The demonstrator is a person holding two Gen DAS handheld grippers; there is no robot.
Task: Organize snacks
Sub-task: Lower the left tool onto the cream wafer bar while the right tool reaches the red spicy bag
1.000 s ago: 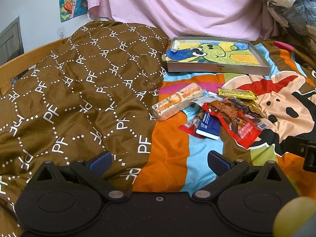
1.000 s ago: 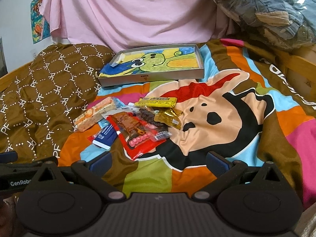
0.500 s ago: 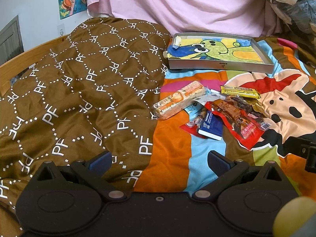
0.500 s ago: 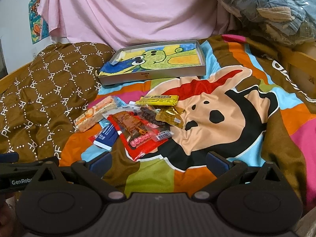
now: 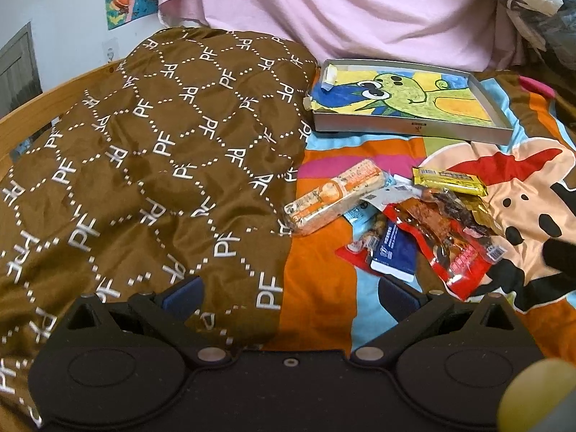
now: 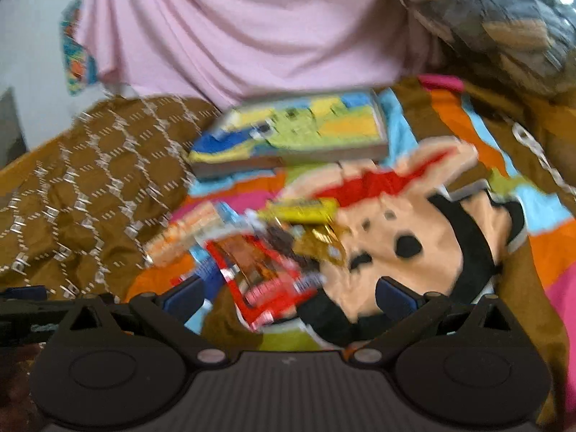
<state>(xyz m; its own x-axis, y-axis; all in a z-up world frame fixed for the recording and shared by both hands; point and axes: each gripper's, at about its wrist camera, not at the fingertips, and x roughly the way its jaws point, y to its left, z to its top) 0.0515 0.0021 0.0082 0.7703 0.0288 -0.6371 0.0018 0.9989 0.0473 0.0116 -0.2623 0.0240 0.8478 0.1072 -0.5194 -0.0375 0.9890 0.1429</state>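
A pile of snack packets lies on the colourful bedspread: an orange-white cracker pack [image 5: 333, 198], a yellow bar [image 5: 450, 180], a red packet [image 5: 450, 248], a blue-white packet [image 5: 392, 252] and a gold wrapper [image 5: 480, 212]. A shallow grey tray [image 5: 410, 127] with a cartoon lining sits behind them. My left gripper [image 5: 289, 297] is open and empty, near the pile's left front. My right gripper [image 6: 288, 297] is open and empty, just short of the red packet [image 6: 266, 273]; this view is blurred. The tray also shows in the right wrist view [image 6: 291, 154].
A brown quilt with white letters [image 5: 144, 165] is heaped on the left. A pink sheet [image 5: 342, 10] hangs behind the tray. A bundle in plastic [image 6: 496, 25] sits at the back right. The wooden bed edge [image 5: 21, 118] runs along the left.
Both grippers have moved forward toward the snack pile; the right one is moving fast, so its view is blurred. Both stay open. The snacks have not moved.
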